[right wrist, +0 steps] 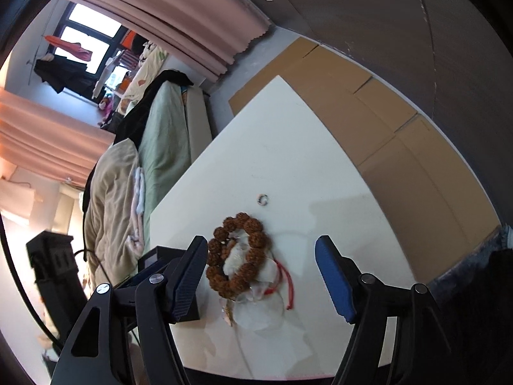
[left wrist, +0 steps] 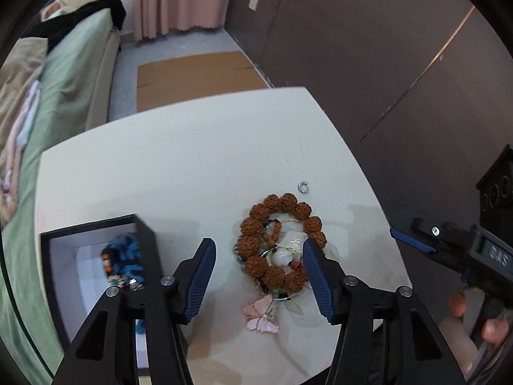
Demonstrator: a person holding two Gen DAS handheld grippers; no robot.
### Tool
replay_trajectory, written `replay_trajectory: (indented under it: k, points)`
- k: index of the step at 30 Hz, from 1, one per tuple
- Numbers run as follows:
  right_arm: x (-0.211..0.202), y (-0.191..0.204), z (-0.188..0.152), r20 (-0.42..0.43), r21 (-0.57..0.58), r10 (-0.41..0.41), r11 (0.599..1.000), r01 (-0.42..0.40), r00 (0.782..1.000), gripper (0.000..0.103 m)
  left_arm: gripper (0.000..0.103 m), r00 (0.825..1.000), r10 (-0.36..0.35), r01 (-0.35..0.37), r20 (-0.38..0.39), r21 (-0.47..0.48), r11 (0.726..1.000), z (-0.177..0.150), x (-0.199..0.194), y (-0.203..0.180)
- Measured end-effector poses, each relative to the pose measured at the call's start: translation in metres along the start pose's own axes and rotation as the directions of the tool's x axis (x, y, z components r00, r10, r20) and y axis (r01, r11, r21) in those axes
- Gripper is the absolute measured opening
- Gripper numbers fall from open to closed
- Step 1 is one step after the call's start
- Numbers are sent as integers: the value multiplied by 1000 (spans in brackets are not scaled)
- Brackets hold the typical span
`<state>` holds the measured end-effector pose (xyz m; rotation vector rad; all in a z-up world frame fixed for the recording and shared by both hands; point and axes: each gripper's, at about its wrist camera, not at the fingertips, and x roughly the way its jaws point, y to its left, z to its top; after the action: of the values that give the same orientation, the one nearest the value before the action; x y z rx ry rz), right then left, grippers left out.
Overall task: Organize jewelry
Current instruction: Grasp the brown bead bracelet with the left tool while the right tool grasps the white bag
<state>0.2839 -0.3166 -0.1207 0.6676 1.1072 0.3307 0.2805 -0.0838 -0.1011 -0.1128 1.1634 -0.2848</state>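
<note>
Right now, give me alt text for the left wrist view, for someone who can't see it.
The open left gripper hangs over a white table, jaws apart above a brown bead bracelet lying on a small jewelry pile with a pink butterfly ornament. A black box holding blue trinkets sits left; a small silver ring lies beyond.

The left gripper (left wrist: 258,274) has black, angular arms that branch into struts with triangular cut-outs, each joint pinned by a round silver screw head. Its fingers (left wrist: 200,280) carry blue ribbed pads — long, flat and tapered toward the tip. The right gripper (right wrist: 261,276) is built the same way: black struts, silver pivots, blue pads. Seen from the left wrist, its black body shows a small silver bolt, white lettering and a blue edge — a hand (left wrist: 481,317) wraps its handle.
</note>
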Motion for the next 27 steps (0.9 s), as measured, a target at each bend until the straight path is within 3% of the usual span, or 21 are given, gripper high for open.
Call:
replay_trajectory:
  k: [7,12,13,15,16,20,23,27]
  points:
    - [1,-5,-7,-4,8,-32,999,32,999,71,52,996,40,-36,-76,53,998,2,31,-6]
    - [4,-6,-7,-18,0,-47,999,47,999,71,47,994,-3,4,-112,7,1000,0,42,6]
    - [4,-7,-6,-20,2,-49,999,49,999,71,45,993,-9,9,-115,5,1000,0,42,5]
    - [6,-7,-6,-26,5,-52,999,52,998,71,25,993,-6,8,-120,22,1000,-2,40,4]
    - [7,-7,-6,-30,6,-51,999,52,998,71,21,993,-17,20,-118,23,1000,-2,38,4]
    - [11,4,-9,-32,-19,-54,998,54,998,71,20,992,-89,88,-92,-15,996,-6,25,14]
    - [14,12,-11,-38,-41,-62,997,61,997,71,19,994,-100,100,-40,-5,995,-7,6,15]
    - [16,19,-14,-39,-67,-74,995,71,996,71,19,985,-170,170,24,-13,985,-8,-20,15]
